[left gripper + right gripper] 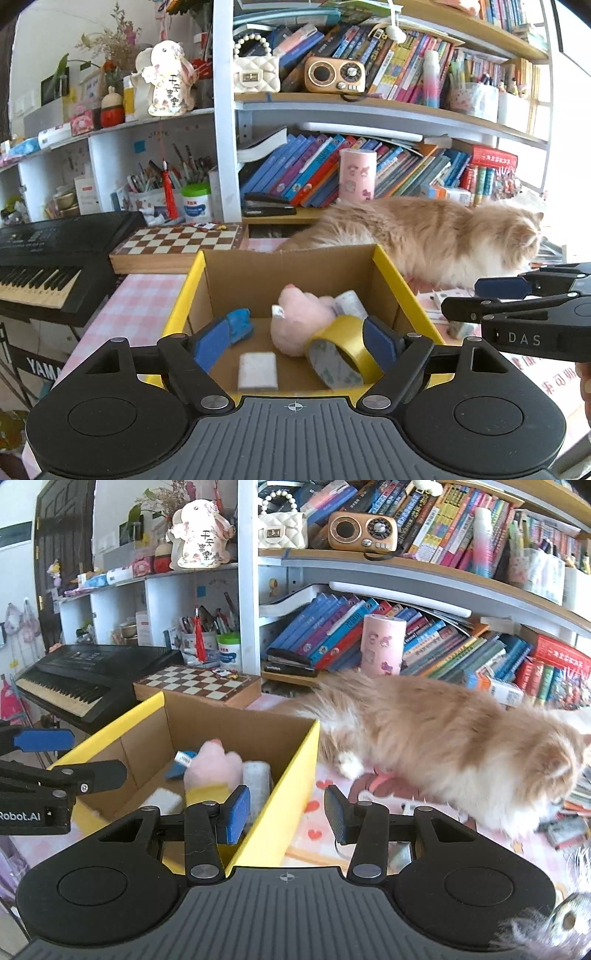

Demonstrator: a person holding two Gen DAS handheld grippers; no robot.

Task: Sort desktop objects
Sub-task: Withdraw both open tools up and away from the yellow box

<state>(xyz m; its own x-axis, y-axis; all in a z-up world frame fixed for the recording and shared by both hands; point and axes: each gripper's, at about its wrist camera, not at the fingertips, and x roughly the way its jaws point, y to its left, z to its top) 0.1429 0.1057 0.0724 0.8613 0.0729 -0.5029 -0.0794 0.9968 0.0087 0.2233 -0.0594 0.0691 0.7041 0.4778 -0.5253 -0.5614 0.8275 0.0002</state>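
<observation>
Box (pixel 391 273) holding one tape roll (pixel 343 354), one plush (pixel 299 317), left tool (pixel 295 343) spread, right tool (pixel 286 814) empty, apart.

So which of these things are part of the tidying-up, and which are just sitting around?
Part of the job:
- box
- pink plush, in the box
- yellow tape, in the box
- white pad, in the box
- blue toy, in the box

Just around:
- cat
- chessboard
- keyboard
- books
- radio
</observation>
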